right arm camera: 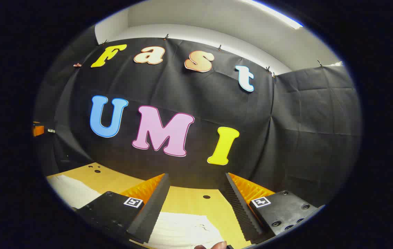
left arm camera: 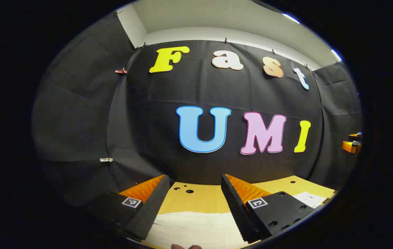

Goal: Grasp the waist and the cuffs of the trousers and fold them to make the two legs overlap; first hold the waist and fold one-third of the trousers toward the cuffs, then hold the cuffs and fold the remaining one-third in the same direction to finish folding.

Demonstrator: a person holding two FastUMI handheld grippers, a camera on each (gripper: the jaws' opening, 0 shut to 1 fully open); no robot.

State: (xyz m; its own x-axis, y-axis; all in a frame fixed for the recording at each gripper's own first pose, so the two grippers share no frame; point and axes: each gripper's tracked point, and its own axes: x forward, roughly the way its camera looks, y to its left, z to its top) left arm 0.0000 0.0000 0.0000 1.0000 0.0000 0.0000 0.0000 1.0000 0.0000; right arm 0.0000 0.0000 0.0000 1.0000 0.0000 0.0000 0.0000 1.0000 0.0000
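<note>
White trousers lie flat on the wooden table, under and just in front of my left gripper. Its fingers stand wide apart with nothing between them, hovering above the cloth. Another part of the trousers shows at the right. In the right gripper view, my right gripper is open too, above a white end of the trousers. More of the white cloth stretches off to the left on the table. I cannot tell which end is the waist.
The black cloth wall rises close behind the table's far edge. Small holes dot the tabletop. The other gripper peeks in at the far right of the left gripper view. A fingertip shows at the bottom of the right gripper view.
</note>
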